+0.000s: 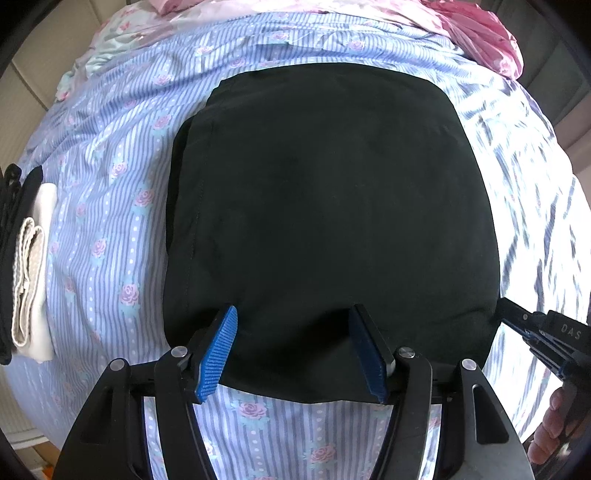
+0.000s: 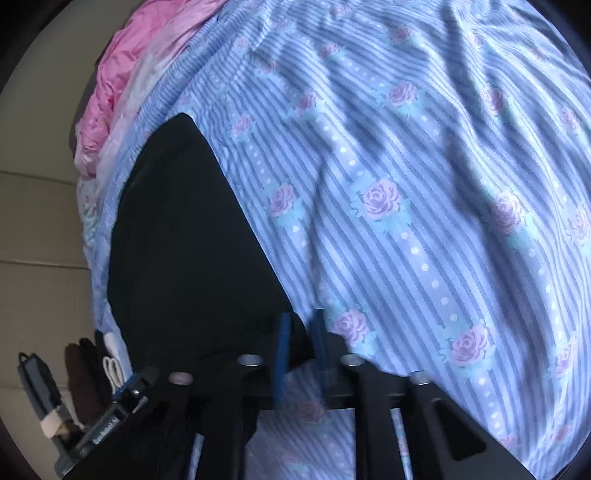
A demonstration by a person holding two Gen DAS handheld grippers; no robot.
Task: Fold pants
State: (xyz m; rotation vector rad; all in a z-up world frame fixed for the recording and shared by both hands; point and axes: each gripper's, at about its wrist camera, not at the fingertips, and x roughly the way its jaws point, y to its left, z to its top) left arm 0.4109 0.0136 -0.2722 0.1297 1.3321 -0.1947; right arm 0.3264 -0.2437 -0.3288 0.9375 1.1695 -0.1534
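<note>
The black pants (image 1: pixel 325 192) lie folded into a broad rectangle on the bed. My left gripper (image 1: pixel 293 314) is open, its blue pads spread over the near edge of the pants, with nothing between them. My right gripper (image 2: pixel 301 328) stands at the pants' (image 2: pixel 184 251) near right corner; its blue pads are a narrow gap apart with the black corner between them. The right gripper also shows at the right edge of the left wrist view (image 1: pixel 539 328), touching that corner.
The bed has a blue striped sheet with roses (image 1: pixel 110 221). A stack of folded clothes (image 1: pixel 29 266) lies at the left. A pink crumpled quilt (image 1: pixel 476 33) sits at the far end. The same sheet (image 2: pixel 424 184) spreads right of the pants.
</note>
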